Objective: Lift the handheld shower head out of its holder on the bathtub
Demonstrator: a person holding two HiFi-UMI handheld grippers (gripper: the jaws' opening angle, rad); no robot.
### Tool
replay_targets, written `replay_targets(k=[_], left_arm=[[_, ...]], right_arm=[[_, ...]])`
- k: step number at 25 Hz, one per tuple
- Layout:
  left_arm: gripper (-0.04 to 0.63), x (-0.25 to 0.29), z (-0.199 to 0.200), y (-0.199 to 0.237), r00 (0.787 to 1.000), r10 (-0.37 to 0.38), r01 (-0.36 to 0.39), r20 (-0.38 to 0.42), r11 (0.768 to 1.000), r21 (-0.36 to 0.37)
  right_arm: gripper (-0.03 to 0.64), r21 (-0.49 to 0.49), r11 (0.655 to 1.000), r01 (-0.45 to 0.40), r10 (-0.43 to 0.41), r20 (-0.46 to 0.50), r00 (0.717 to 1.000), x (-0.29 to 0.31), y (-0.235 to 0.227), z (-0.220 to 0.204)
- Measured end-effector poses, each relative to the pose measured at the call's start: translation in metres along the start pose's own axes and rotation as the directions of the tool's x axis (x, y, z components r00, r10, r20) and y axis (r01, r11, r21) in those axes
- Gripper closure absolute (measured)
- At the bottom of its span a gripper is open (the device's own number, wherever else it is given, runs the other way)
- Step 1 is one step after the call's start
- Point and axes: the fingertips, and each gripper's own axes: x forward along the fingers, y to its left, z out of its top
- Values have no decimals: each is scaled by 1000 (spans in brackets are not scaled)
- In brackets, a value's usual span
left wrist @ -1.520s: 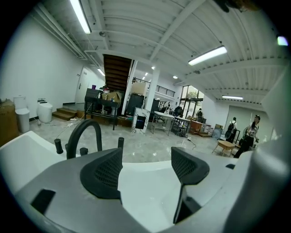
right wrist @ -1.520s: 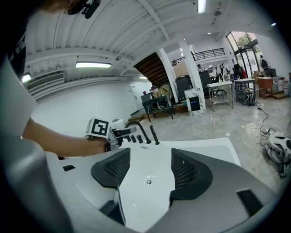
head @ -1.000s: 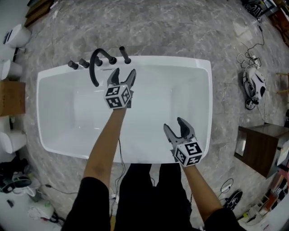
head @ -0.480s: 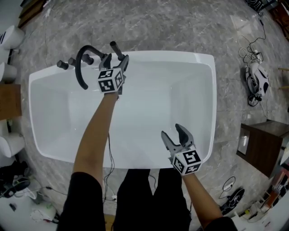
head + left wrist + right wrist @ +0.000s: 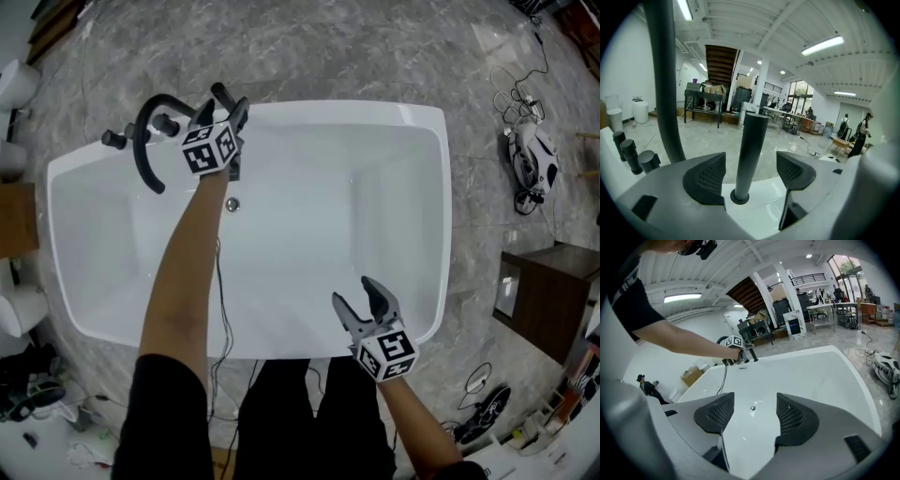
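Head view: a white bathtub [image 5: 356,106] stands on a grey marble floor [image 5: 328,47]. On its rim the shower head [image 5: 751,150] stands upright between the spread jaws of the left hand-held gripper [image 5: 222,109]. The right hand-held gripper [image 5: 353,292] is spread and empty.

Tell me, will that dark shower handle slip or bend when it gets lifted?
Probably stiff: the shower handle stands straight in its holder. Its smooth round surface may slip, though the left gripper's jaws, open around it, look textured.

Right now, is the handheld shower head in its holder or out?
In: the handheld shower head stands upright in its holder, between jaws of the open left gripper.
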Motion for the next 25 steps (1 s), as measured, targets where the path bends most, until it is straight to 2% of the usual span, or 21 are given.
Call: replay_targets(k=[5,6,9,10,11,16,19,25], left_arm=[[299,15,-2,-6,999,0,2,-33,999,39],[339,17,-3,-7,999,4,-1,-45,998,56],[389,20,-5,-6,996,21,-11,-86,992,123],[451,19,-5,-4,994,30,-15,-103,990,141],[459,18,-6,-2,992,34,-16,-119,988,151],[464,11,-3,5,988,0,20,-152,992,129],[465,1,9,8,991,-9,30,-136,988,153],[465,-33,47,-17,995,-17,34,-102,985,171]], right_arm=[[365,16,1000,4,-3,-9,1000,-1,-4,-12],[365,16,1000,5,-5,-13,1000,-2,-4,-14],[365,18,1000,7,-6,-21,1000,-5,-5,-18],[365,19,1000,7,-6,-23,1000,-7,-4,-19],[365,20,1000,7,-7,-24,1000,-9,-4,-19],[367,10,999,47,-47,17,999,-14,-3,-4],[367,24,999,46,-47,56,997,-9,4,14],[367,70,997,30,-36,93,995,-27,16,44]])
